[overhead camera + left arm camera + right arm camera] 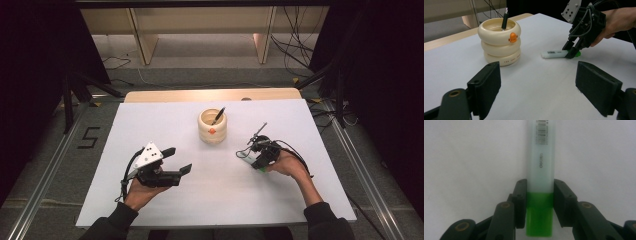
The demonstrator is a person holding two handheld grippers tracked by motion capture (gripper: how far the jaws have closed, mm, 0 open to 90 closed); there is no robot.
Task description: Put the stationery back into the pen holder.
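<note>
right gripper (540, 202) fingers (520, 202) clamp the green highlighter (541, 170) lying on the worktop (150, 125); left gripper (539, 85) fingers spread wide, empty.

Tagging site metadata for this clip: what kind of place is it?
Likely a lab data-collection station: a white-covered table on a taped floor with rails, dark curtains alongside, loose cables behind, a hand-held right gripper clamping a green highlighter.

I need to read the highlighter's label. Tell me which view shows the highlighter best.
The right gripper view: the highlighter lies close up, barcode and print showing, the right gripper shut on its green end. The left gripper view shows it whole but small on the table. In the high view it is a sliver by the gripper.
</note>
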